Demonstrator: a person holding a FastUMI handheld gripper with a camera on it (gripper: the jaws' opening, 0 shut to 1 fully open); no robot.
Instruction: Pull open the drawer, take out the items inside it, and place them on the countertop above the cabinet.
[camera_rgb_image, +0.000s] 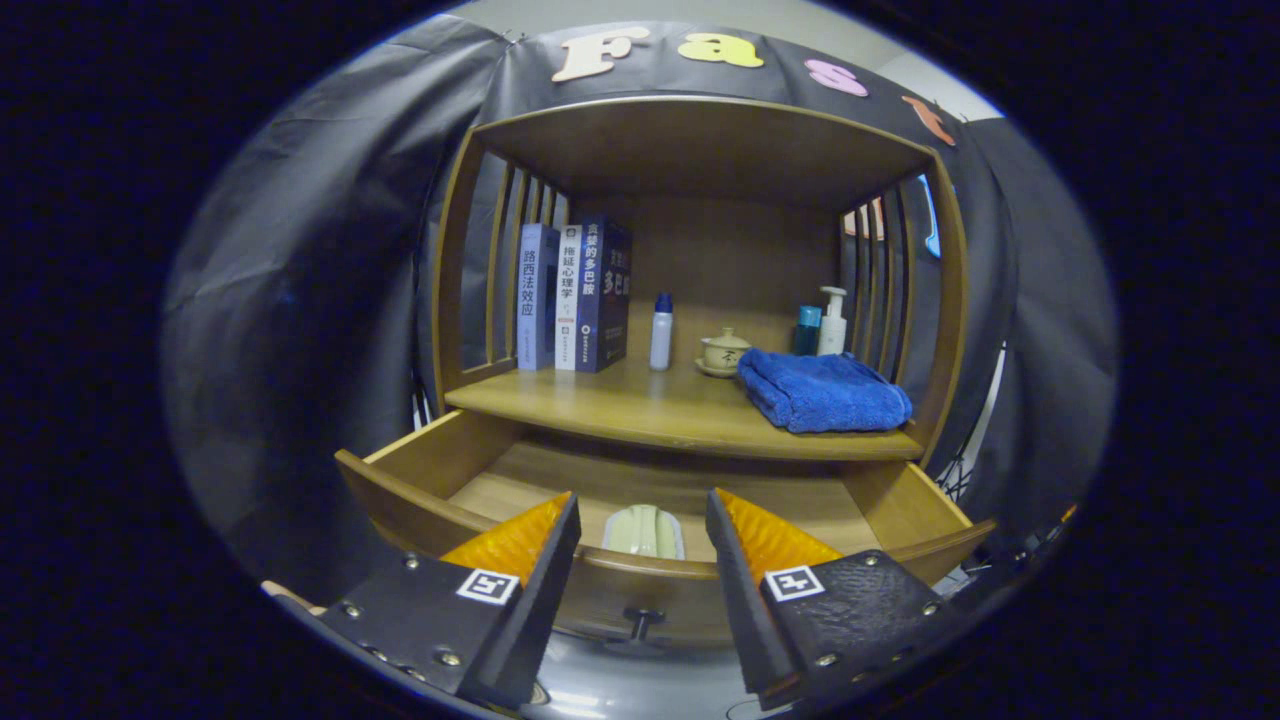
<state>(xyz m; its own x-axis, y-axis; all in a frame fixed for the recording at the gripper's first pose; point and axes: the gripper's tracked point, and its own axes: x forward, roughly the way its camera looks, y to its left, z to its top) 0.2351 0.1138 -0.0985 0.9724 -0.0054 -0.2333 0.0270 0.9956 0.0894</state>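
Drawer (420, 480) pulled open below the countertop (640, 410) of the wooden cabinet (700, 140). Inside the drawer, toward its front wall, a pale greenish item (645, 530), partly hidden by that wall; kind not clear. Gripper (643, 510) held in front of the drawer, fingers spread wide, gripping nothing, tips over the drawer's front wall with the pale item showing in the gap between them. Small dark knob (640, 625) on the drawer front, below that gap.

On the countertop above the drawer: three upright books (575, 295) at the left, a small white bottle with blue cap (661, 332) beside them, a lidded teacup on a saucer (722, 352) further right, then a folded blue towel (822, 390) reaching the front edge at the right. Behind the towel, a teal container (807, 330) and a white pump bottle (832, 322). Bare wood along the front of the countertop, from below the books to the towel. Slatted side walls and a top board closing in the countertop. Drawer floor bare to either side of the pale item.
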